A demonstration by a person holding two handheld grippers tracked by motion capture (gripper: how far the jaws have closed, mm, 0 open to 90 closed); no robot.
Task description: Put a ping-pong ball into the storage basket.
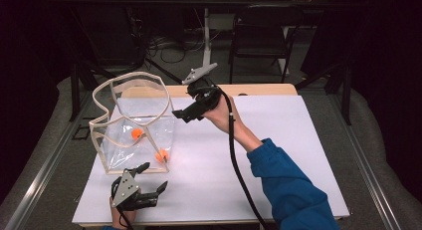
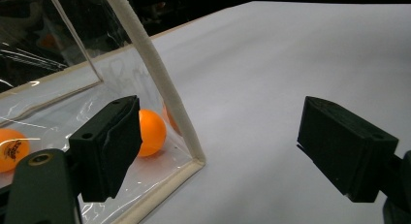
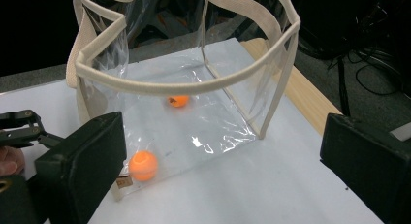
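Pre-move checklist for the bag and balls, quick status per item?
1. Right tool open and empty, beside the clear bag: ok.
2. Left tool open, nothing between the jaws, at the bag's near corner: ok.
3. Two orange balls inside the bag: ok.
4. Bag mouth held open by its cream rim: ok.
5. More balls waiting on the white table: cannot tell.

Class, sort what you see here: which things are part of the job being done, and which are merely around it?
Part of the job:
- clear plastic bag with cream fabric trim
- two orange table-tennis balls inside it
- left claw, open
- right claw, open

Merely around:
- white table sheet
- black folding chair
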